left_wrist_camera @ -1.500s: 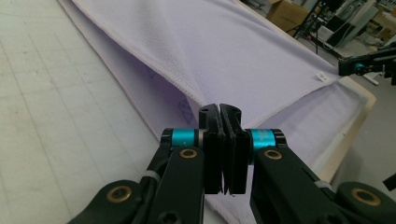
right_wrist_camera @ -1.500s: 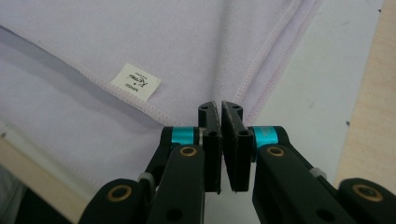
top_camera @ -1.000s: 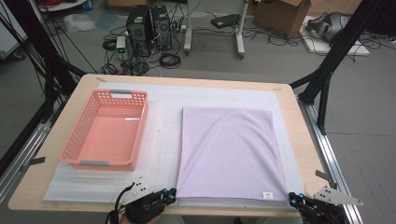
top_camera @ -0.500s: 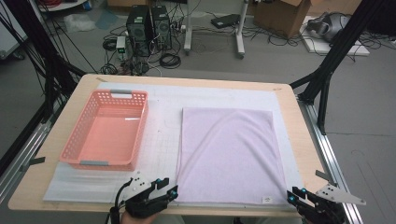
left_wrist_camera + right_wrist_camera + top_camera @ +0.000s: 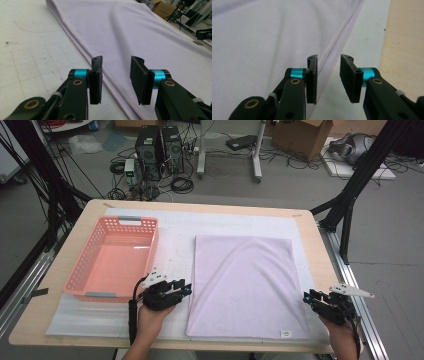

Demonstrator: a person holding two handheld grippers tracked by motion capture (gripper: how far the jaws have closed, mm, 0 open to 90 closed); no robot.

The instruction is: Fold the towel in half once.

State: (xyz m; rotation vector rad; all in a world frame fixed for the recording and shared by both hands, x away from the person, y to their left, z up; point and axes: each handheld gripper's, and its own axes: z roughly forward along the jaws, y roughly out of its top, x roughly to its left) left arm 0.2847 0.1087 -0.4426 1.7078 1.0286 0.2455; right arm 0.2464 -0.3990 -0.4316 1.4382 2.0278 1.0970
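- Behind your tabletop (image 5: 50, 320) the floor is busy with computer towers (image 5: 157, 147), loose cables and a cardboard box (image 5: 305, 135).
- A white mat (image 5: 175, 240) covers most of the tabletop, and a pink basket (image 5: 90, 265) sits on its left part, with nothing in it.
- The lilac towel (image 5: 245, 285) lies flat on the mat to the right of the basket (folded, with its layered edges showing along both long sides), its small label near the front right corner.
- Your left gripper (image 5: 186, 289) sits at the towel's left edge, near the front. In the left gripper view (image 5: 116, 76) its jaws stand apart, having just been closing a little; the towel's edge runs under the gap, and no cloth is pinched between the pads.
- Your right gripper (image 5: 306, 298) is at the towel's right edge, about level with the left one. In the right gripper view (image 5: 328, 75) its jaws stand apart and straddle the towel's hem from above, without pressing on it.
- Your two hands are well apart, one on each side of the towel.
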